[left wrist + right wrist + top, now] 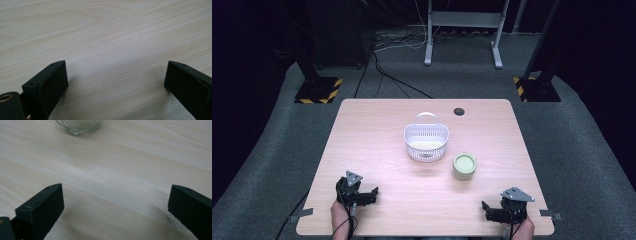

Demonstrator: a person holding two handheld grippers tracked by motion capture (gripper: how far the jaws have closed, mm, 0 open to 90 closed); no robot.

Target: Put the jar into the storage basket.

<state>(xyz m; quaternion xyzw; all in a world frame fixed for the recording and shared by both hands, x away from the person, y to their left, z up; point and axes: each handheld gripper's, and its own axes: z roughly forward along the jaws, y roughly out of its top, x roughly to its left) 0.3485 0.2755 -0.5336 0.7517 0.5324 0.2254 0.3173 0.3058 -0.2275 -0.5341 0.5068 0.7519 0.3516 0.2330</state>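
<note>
A white perforated basket [426,141] with a handle stands in the middle of the light wooden table [372,130]. Just to its right and nearer me is a small ribbed glass jar [464,166] with pale green contents; its base [78,127] shows at the top of the right gripper view. My left gripper [362,196] rests near the table's front left edge, open, with bare wood between its jaws [116,75]. My right gripper [494,212] sits at the front right edge, open as well, nothing between its jaws [116,202].
A dark cable hole [458,111] is set into the table near its far edge. Beyond the table, on grey carpet, are cables [387,75], a metal stand [462,30] and two black bases with yellow-black stripes [318,90].
</note>
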